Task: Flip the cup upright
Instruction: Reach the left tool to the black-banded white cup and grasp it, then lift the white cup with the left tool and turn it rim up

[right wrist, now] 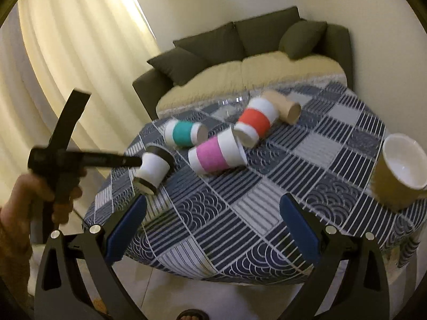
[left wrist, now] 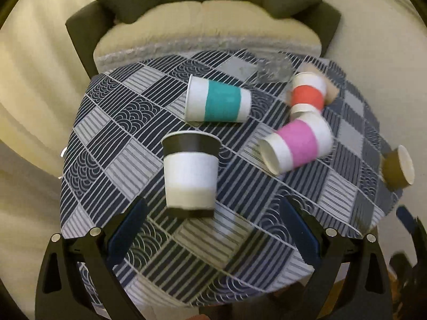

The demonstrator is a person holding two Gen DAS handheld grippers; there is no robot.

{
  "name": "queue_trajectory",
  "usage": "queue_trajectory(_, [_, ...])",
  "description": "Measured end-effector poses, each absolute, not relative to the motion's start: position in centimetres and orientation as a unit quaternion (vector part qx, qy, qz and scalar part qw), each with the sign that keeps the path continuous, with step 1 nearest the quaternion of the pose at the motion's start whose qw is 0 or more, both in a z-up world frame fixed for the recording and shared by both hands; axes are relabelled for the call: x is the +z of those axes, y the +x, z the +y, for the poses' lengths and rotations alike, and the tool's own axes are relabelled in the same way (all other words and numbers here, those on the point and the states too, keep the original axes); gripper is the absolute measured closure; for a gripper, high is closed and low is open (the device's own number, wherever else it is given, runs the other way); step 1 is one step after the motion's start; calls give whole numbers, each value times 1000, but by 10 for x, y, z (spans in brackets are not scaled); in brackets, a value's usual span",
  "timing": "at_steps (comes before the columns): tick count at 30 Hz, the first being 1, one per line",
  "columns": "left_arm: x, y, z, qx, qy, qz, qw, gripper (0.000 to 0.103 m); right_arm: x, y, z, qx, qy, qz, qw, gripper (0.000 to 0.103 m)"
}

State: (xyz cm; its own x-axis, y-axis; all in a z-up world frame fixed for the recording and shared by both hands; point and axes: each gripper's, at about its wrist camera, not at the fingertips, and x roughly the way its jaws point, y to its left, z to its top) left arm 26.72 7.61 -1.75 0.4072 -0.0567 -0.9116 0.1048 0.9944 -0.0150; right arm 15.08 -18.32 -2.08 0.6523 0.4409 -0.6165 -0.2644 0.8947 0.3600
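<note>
A black-and-white paper cup stands near the table's near left, a little tilted; it also shows in the right wrist view. My left gripper is open, just behind the cup, not touching it; its body shows in the right wrist view. My right gripper is open and empty above the table's near edge. A teal-banded cup, a pink-banded cup and a red-banded cup lie on their sides. A brown cup stands upright at the right edge.
The round table has a navy patterned cloth. A cardboard tube lies behind the red cup. A dark sofa with cushions stands beyond the table, curtains at left. A foot shows below.
</note>
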Motion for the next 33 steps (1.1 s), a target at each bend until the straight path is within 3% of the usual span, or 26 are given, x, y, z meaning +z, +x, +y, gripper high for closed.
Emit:
queue_trajectory(12, [-52,319,84,-14,42,596,802,8,-35,150,-181,209,89,358,906,4])
queue_trajectory(21, [-67,331,85,-10,51,613,788,40,-33,151,-190,202,97,354,908,4])
queue_trajectory(33, [-54,321,83,-7,39,608,793,42,-28,149,-199,194,105,342,914,4])
